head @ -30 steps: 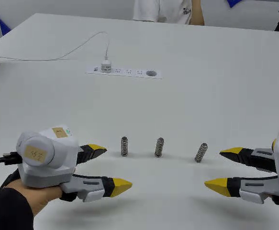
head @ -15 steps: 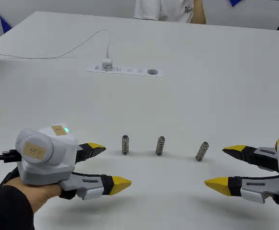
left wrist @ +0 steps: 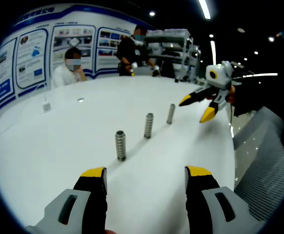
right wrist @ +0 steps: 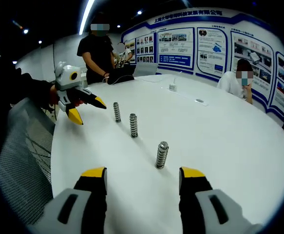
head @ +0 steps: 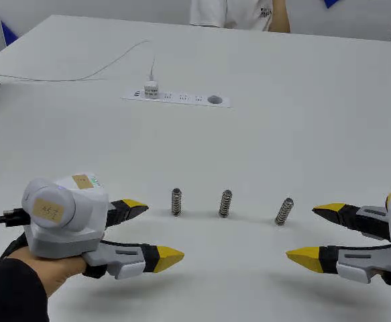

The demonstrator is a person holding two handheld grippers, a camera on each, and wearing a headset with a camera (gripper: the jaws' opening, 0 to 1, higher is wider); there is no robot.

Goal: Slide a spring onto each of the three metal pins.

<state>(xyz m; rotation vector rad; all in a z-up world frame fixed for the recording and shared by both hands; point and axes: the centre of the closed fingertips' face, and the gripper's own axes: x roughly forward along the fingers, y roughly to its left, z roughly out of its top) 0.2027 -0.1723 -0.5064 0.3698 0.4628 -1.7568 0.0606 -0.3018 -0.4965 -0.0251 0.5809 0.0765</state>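
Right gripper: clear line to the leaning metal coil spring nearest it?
Probably yes. The right gripper is open, and bare white table is all that lies between its yellow-tipped jaws and the leaning metal coil spring.

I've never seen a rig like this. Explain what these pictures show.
No robot here: a person holds two hand tools, the left gripper and right gripper, both with yellow-tipped jaws open and empty. One picture looks down from a headset; the two round ones look along each gripper's jaws. On the white table stand the left spring, middle spring and leaning right spring, in a row. Farther back lies a power strip.
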